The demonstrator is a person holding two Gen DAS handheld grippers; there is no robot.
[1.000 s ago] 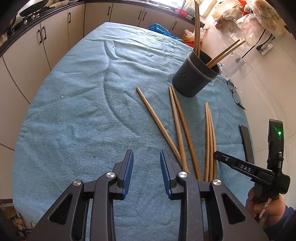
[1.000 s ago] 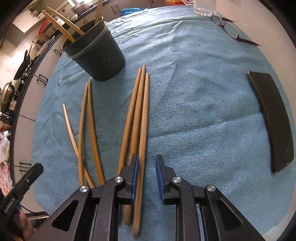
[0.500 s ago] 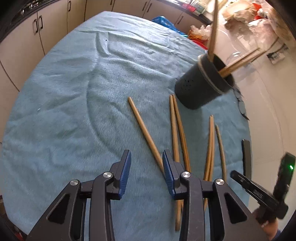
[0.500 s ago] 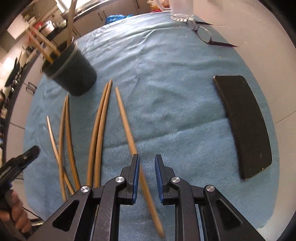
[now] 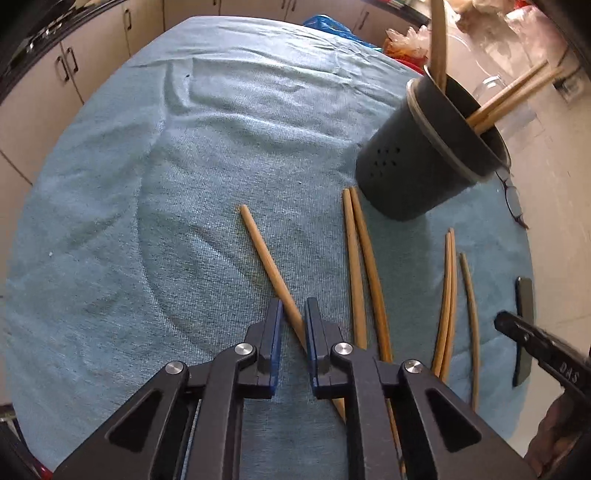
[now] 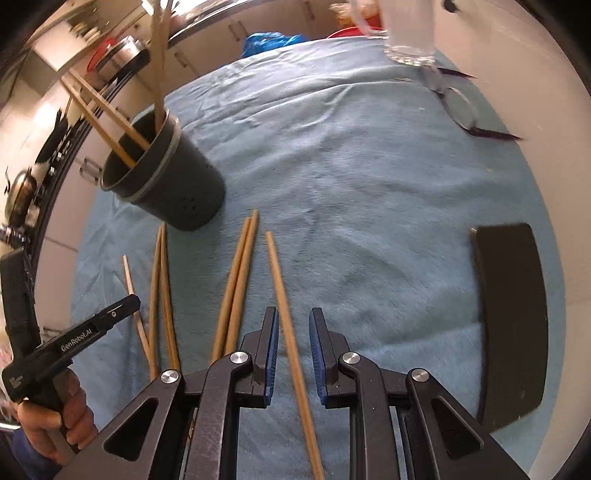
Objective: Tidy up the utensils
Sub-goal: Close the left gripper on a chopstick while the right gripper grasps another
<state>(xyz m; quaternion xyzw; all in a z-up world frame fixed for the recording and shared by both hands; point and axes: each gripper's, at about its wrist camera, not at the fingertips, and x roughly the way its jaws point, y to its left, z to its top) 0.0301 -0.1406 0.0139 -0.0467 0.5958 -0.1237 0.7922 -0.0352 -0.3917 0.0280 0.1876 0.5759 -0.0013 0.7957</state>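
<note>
A dark grey utensil holder stands on the blue towel with several chopsticks in it. Loose wooden chopsticks lie in front of it: one alone, a pair and a second pair. My left gripper points down at the lone chopstick. Its jaws are closing, with the stick crossing between the pads. My right gripper is shut on another chopstick, which slants forward from its pads beside a pair on the cloth.
A black flat slab lies at the towel's right edge. Eyeglasses and a clear glass sit at the far right. The blue towel has folds at the back. Kitchen cabinets run behind the table.
My left gripper came forward and down over the lone chopstick, and its jaws narrowed around it. My right gripper drew one chopstick out of a group of three and rose with it.
</note>
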